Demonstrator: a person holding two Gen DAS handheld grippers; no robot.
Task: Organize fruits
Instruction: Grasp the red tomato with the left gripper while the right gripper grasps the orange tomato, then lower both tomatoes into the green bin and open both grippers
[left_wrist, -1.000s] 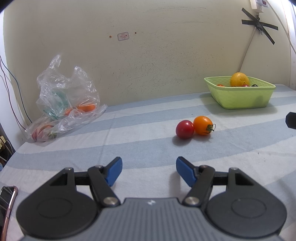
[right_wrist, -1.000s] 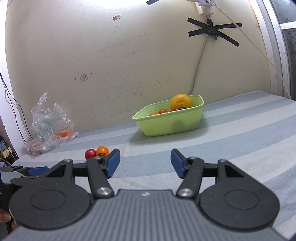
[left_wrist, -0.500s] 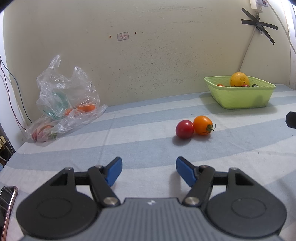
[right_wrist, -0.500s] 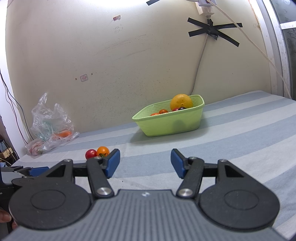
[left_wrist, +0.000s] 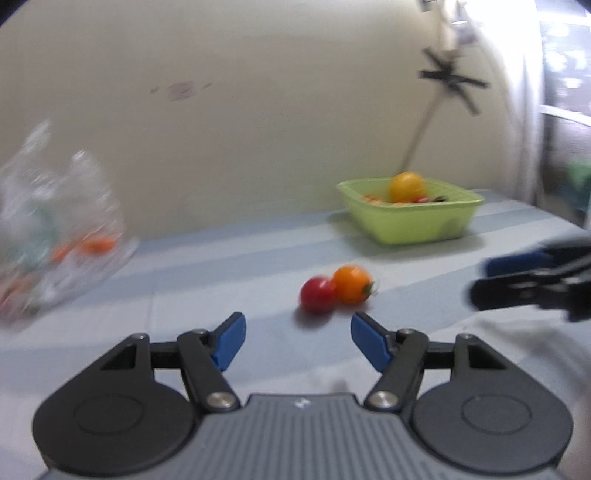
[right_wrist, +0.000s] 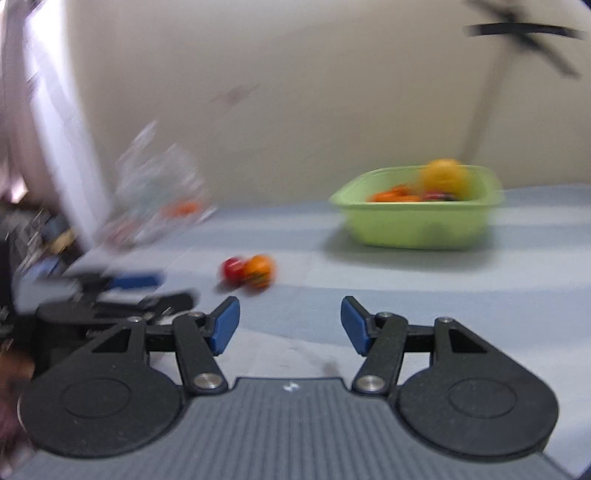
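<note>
Both cameras have swung since the earlier frames: each view is now smeared with motion blur, and the two loose tomatoes sit closer to the middle of each picture than they did. In the left wrist view the right gripper (left_wrist: 491, 278) now reaches well into the picture from the right edge, where only a dark tip showed before; in the right wrist view the left gripper (right_wrist: 162, 286) lies low at the left, just short of the fruit.

The red tomato (left_wrist: 317, 296) and the orange tomato (left_wrist: 351, 284) lie touching each other on the striped worktop (left_wrist: 229, 266), about mid-way across it, well apart from the green basket (left_wrist: 413, 221) that stands toward the back right corner by the wall. The basket already holds a large yellow-orange fruit (left_wrist: 405, 186) and some smaller ones. A plastic bag (left_wrist: 59, 236) with more produce slumps at the back left edge.

The left gripper (left_wrist: 297, 341) has its jaws spread with nothing between them, though they have just closed a little; the right gripper (right_wrist: 290, 325) has its jaws spread wide and empty too.

This looks like the approach to a pick, both tools turning toward the tomato pair. Next, one gripper must straddle a single tomato without knocking its neighbour, since both are round and likely to roll.
</note>
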